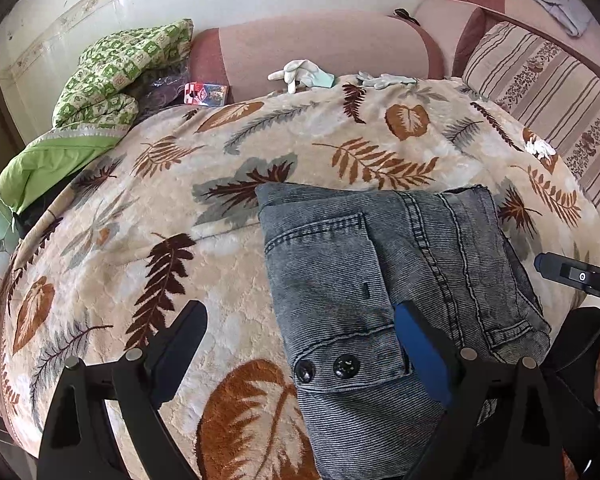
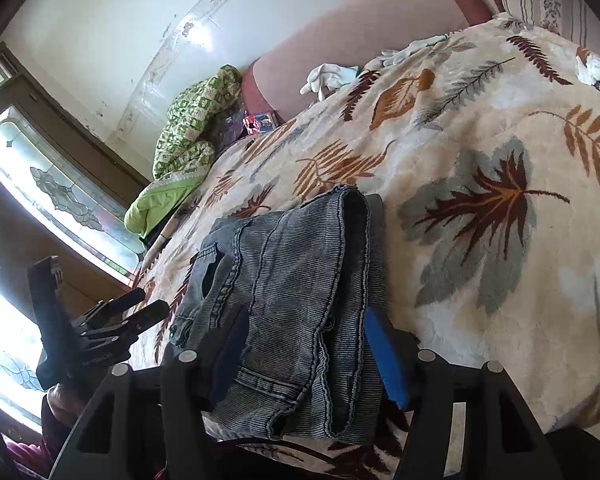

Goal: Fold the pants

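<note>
Hand-held gripper (image 1: 300, 320) above leaf-patterned blanket (image 1: 220, 152)

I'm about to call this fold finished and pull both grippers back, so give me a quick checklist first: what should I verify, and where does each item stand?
1. Grey corduroy pants folded into a compact stack: ok.
2. Stack lies fully on the cream leaf-print fleece blanket, not hanging off: ok.
3. Left gripper open, nothing pinched: ok, though one blue-padded finger lies over the fabric.
4. Right gripper free of the pants: cannot tell; its fingers straddle the stack's near edge.
5. Layer edges aligned: not ok, hems look staggered at the near end.
6. White gloves clear of the stack: ok.
</note>
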A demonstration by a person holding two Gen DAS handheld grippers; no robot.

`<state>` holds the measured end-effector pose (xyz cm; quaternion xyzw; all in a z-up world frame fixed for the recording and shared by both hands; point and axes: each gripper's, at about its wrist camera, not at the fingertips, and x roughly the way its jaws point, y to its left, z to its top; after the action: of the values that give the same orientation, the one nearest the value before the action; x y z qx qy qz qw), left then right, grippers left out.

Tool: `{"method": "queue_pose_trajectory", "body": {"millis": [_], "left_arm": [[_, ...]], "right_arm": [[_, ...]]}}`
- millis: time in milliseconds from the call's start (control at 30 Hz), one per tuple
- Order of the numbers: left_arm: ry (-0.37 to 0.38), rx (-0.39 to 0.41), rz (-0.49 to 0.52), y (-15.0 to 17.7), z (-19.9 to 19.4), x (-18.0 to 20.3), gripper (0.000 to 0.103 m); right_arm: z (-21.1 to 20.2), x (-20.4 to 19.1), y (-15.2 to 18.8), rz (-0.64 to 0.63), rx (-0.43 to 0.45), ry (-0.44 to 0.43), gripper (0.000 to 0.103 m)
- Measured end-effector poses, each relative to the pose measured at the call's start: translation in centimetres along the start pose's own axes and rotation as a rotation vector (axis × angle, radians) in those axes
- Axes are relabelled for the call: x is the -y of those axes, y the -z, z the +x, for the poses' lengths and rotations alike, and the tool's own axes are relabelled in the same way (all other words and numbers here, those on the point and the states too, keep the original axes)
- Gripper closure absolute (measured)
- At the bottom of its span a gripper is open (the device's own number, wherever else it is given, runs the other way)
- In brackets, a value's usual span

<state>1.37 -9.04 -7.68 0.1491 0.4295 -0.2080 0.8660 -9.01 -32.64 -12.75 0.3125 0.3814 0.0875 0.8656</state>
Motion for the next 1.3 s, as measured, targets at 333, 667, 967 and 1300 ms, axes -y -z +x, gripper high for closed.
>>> {"method": "queue_pose_trajectory", "body": {"millis": [333, 667, 967, 1300], "left_arm": [[0.098, -0.121, 0.031, 3.0, 2.5, 2.2, 0.007], [0.172, -0.143, -0.05, 4.3, 5.1, 1.3, 0.0], [0.113, -0.13, -0.005, 2.8, 2.8, 1.7, 0.0], [-0.002, -0.005, 0.019, 0.9, -0.9, -1.0, 0.0]], "right_arm": [[3.7, -2.5, -2.5, 0.045, -0.086, -0.084, 0.039], [10.2, -1.2, -5.3, 0.167, -0.188, -0.073, 0.037], [8.4, -0.4, -4.9, 0.177, -0.15, -0.135, 0.037], [3.8, 0.2, -2.7, 0.191, -0.11, -0.223, 0.037]]}}
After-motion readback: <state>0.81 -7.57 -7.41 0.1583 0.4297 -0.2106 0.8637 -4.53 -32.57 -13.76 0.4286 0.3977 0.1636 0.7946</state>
